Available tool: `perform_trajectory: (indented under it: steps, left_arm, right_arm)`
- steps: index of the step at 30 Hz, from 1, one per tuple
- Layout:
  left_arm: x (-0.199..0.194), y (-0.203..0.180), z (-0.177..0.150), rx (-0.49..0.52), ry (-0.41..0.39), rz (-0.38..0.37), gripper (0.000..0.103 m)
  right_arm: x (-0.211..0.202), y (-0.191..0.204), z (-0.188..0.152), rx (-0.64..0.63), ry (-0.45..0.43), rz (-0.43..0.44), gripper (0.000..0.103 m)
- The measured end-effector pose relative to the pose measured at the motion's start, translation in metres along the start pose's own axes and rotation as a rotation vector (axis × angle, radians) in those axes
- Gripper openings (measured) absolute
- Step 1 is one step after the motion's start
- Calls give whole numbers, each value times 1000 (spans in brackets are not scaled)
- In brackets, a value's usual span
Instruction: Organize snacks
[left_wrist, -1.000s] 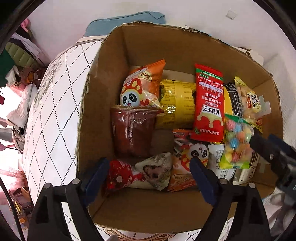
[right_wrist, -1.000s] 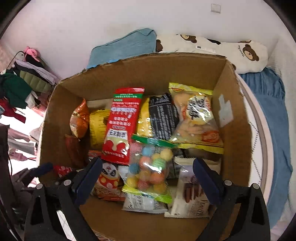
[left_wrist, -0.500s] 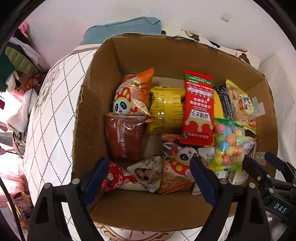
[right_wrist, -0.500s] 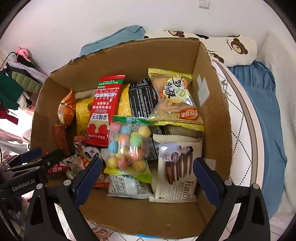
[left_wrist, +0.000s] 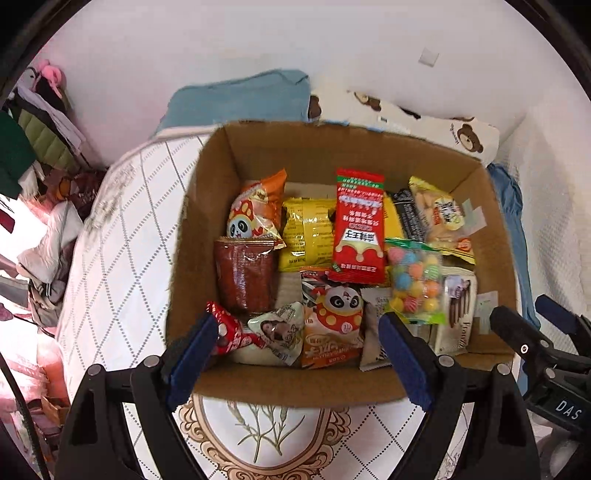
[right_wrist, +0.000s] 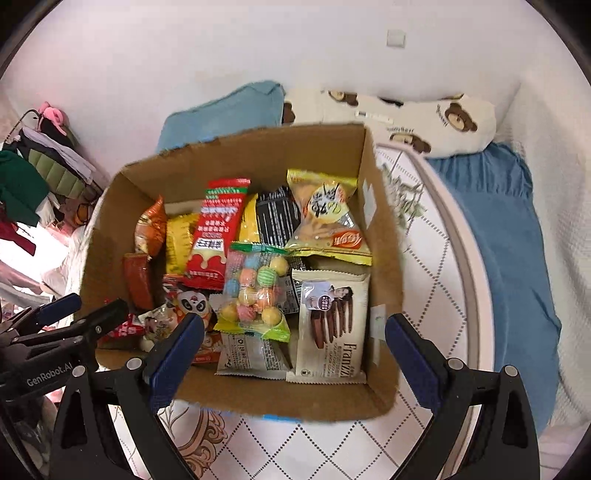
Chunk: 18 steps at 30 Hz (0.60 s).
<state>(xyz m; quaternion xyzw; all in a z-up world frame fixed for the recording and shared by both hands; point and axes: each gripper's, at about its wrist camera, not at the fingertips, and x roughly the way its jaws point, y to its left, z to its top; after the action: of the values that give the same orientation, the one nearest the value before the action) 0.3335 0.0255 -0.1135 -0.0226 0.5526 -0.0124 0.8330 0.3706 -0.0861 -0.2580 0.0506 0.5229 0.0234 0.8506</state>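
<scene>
The cardboard box (left_wrist: 258, 391) stands open on a quilted mattress (left_wrist: 122, 236), and every snack in view lies inside it.

Positions relative to the box:
- Far wall: an orange panda bag (left_wrist: 256, 210), a yellow packet (left_wrist: 308, 232), a red sachet (left_wrist: 358, 225) leaning upright, a black striped packet (right_wrist: 277, 218) and a yellow cracker bag (right_wrist: 327, 218) toward the far right corner.
- Left wall: a dark red pouch (left_wrist: 243, 273) stands upright.
- Centre: a clear bag of coloured candy balls (right_wrist: 255, 288) lies on top of other packets.
- Right wall: a cream biscuit pack (right_wrist: 332, 321) lies flat.
- Near wall: a small red wrapper (left_wrist: 231, 330), a white wrapper with a portrait (left_wrist: 277, 330) and a second panda bag (left_wrist: 334, 325).

The left gripper (left_wrist: 295, 354) hangs above the near wall of the box, fingers spread wide, nothing between them. The right gripper (right_wrist: 295, 354) hangs above the near right part of the box, fingers likewise spread and empty. Neither touches a snack.

Beyond the box, a blue towel (right_wrist: 221, 118) and a bear-print pillow (right_wrist: 406, 118) lie against the white wall.
</scene>
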Motion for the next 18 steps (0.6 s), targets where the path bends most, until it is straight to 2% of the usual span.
perform_trajectory:
  steps: [6,11,18]
  left_arm:
    - [-41,-4,-20,5,-77,-9,89]
    - [-74,-11,-40,27,-157,53,89]
    - [-115,-10,-64,8,-215,6,89]
  right_arm:
    - [-45,2,-15,-8,-71,23,101]
    - [-84,7,-31,-16,-138,31,101]
    - [-134,9,-57,-24,-212,30,101]
